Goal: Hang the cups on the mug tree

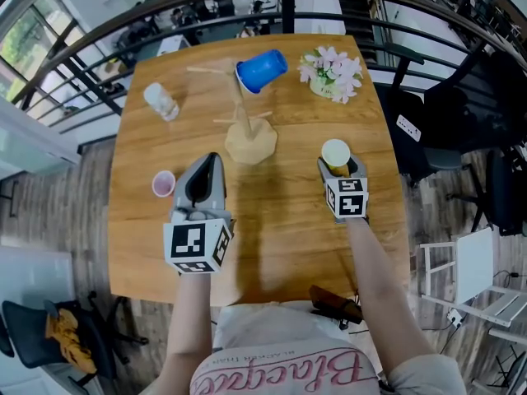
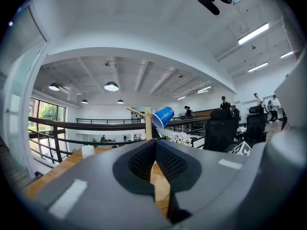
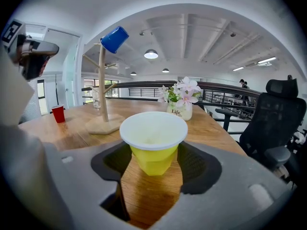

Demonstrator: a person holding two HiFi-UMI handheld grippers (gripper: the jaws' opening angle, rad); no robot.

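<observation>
Within right gripper (image 1: 338,165), yellow cup (image 1: 335,151), base hidden

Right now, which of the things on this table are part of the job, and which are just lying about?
Part of the job: mug tree; blue cup hanging on it; yellow cup gripped in the right tongs; red cup and clear cup on the table.

Just lying about: pot of pink flowers; black office chair beyond the table.

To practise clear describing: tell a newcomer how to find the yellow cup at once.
On the wooden table, look right of the mug tree, near the flowers. There the right gripper grips the yellow cup, the only yellow, white-lined one.
</observation>
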